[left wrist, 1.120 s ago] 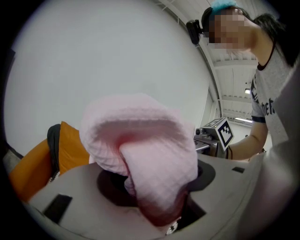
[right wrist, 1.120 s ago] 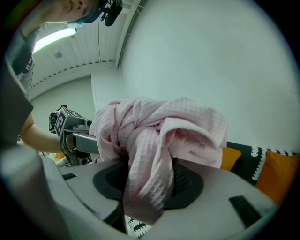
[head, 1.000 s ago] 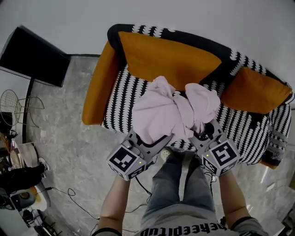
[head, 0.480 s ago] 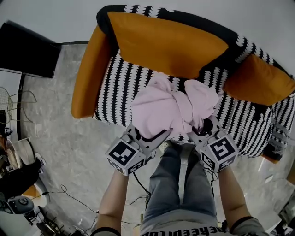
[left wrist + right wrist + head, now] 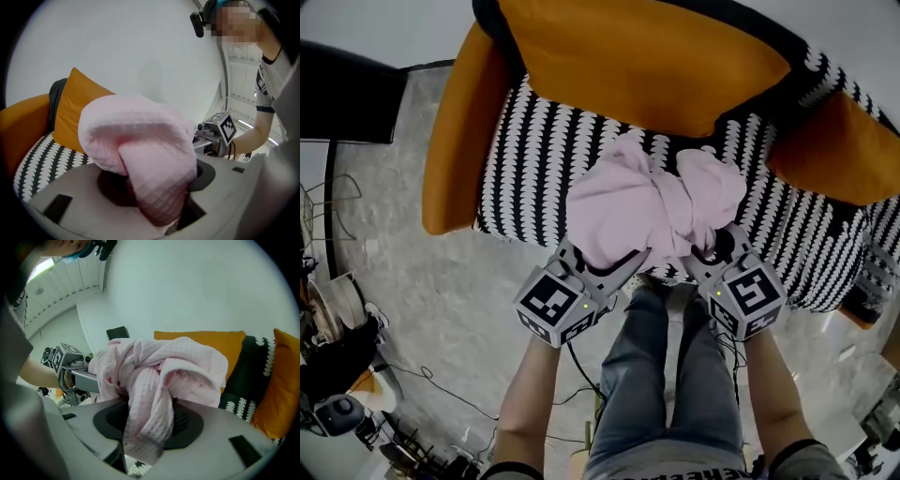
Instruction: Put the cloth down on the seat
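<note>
A crumpled pale pink cloth (image 5: 647, 202) hangs bunched between my two grippers, just above the front of the black-and-white patterned sofa seat (image 5: 544, 169). My left gripper (image 5: 605, 267) is shut on the cloth's left end; in the left gripper view the cloth (image 5: 140, 140) bulges out from the left gripper (image 5: 154, 187) and covers the jaws. My right gripper (image 5: 712, 253) is shut on the right end, where a fold of the cloth (image 5: 159, 371) drapes down through the right gripper (image 5: 145, 427). Whether the cloth touches the seat is hidden.
An orange back cushion (image 5: 647, 66), an orange armrest (image 5: 455, 159) and a second orange cushion (image 5: 844, 150) frame the seat. My legs (image 5: 666, 375) stand against the sofa's front edge. A black panel (image 5: 347, 103) and floor clutter with cables (image 5: 337, 375) lie to the left.
Both grippers have sunk toward the seat with the cloth; the sofa now looks closer and larger. Both grips look the same.
</note>
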{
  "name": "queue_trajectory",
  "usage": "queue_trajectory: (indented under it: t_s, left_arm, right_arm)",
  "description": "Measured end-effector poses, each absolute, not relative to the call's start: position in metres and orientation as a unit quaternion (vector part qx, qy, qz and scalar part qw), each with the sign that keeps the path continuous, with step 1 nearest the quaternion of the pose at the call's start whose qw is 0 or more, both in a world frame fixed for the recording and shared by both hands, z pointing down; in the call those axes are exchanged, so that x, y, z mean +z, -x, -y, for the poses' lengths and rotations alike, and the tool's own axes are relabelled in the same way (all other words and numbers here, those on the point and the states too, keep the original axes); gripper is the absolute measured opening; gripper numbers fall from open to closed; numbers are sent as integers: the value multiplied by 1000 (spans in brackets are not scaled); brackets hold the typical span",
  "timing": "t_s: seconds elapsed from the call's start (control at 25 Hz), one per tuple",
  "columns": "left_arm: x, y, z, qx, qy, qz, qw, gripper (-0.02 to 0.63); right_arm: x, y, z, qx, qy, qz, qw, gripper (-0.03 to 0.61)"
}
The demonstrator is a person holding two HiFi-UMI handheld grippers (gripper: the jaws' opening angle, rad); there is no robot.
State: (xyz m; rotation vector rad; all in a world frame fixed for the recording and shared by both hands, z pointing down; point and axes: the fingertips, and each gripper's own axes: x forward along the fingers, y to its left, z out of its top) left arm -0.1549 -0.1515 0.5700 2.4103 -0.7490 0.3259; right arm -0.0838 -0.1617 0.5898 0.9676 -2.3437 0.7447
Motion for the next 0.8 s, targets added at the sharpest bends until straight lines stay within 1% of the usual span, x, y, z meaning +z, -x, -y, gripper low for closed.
queue_trajectory:
  t_s: [0.56, 0.8]
  left_arm:
    - [653, 145, 163, 158, -890, 278, 326, 278]
    - [680, 148, 168, 174, -880, 277, 343, 278]
  right_arm:
    - [674, 72, 170, 308, -355, 840, 272, 202]
    - [700, 73, 174, 321, -350, 829, 294, 204]
